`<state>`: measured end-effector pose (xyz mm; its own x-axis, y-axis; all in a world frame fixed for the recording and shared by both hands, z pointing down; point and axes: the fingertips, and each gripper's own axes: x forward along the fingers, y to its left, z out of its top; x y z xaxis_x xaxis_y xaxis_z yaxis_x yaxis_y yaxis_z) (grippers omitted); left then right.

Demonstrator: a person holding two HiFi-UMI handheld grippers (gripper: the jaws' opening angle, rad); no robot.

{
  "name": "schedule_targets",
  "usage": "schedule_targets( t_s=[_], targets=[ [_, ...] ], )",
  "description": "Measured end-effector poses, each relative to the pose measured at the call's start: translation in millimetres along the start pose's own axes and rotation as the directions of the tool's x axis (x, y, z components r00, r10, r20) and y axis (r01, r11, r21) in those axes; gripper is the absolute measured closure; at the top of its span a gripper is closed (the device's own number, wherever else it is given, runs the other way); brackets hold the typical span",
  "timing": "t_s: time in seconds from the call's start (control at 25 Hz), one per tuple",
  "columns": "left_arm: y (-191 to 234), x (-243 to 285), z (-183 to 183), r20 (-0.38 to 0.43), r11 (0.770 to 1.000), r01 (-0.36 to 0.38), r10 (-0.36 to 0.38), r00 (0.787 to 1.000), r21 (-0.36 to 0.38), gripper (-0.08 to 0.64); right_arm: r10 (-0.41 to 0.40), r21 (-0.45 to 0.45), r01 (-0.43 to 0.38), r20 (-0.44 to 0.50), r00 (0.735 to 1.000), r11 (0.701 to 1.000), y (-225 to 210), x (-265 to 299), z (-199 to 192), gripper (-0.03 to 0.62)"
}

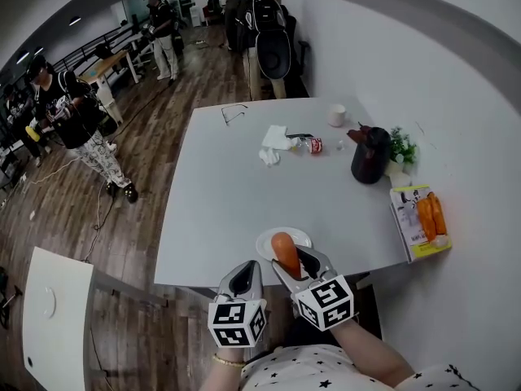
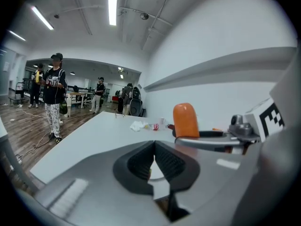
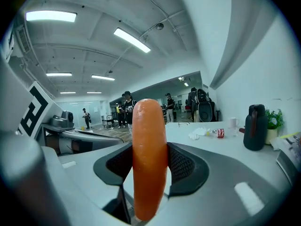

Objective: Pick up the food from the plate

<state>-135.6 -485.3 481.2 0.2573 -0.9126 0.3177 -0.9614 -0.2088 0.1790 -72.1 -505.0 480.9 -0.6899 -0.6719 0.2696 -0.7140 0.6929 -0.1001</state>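
The ribbed fingers [image 3: 186,166] of the right gripper [image 3: 149,166] clamp the smooth orange carrot-like food [image 3: 149,135] upright over the round white plate [image 1: 266,239] at the white desk's [image 1: 244,186] near edge, the left gripper [image 2: 154,147] pinched together empty; that slick, rounded skin could slip free and roll off.

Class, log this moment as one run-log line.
right gripper: shut on orange food | left gripper: shut, empty | plate: near table edge

L gripper [image 2: 154,147]: jaws shut together, nothing btwn them, over the white tabletop [image 2: 94,135]. To its right an orange food [image 2: 186,120] stands upright in the R gripper [image 2: 188,136]. Crumpled tissue [image 2: 138,125] and small can [image 2: 155,126] at far end. Person [image 2: 54,98] stands on wood floor [image 2: 28,126] beyond.
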Motion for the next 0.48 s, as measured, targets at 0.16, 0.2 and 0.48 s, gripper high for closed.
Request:
schedule_targets(
  t_s=[0.16, 0.2, 0.48],
  targets=[
    [-0.6, 0.3, 0.3, 0.002, 1.0, 0.0, 0.0, 1.0, 0.001, 0.552, 0.003, 0.007, -0.003, 0.002, 1.0, 1.0, 0.8, -1.2, 1.9, 0.376],
    [-0.7, 0.4, 0.3, 0.001, 1.0, -0.001, 0.001, 1.0, 0.0, 0.552, 0.002, 0.007, -0.002, 0.001, 1.0, 1.0, 0.7, -1.5, 2.2, 0.374],
    [1.0, 2.5, -1.4, 0.002, 1.0, -0.005, 0.005, 1.0, -0.001, 0.552, 0.003, 0.0, -0.003, 0.0, 1.0, 1.0, -1.1, -0.2, 3.0, 0.375]
  ],
)
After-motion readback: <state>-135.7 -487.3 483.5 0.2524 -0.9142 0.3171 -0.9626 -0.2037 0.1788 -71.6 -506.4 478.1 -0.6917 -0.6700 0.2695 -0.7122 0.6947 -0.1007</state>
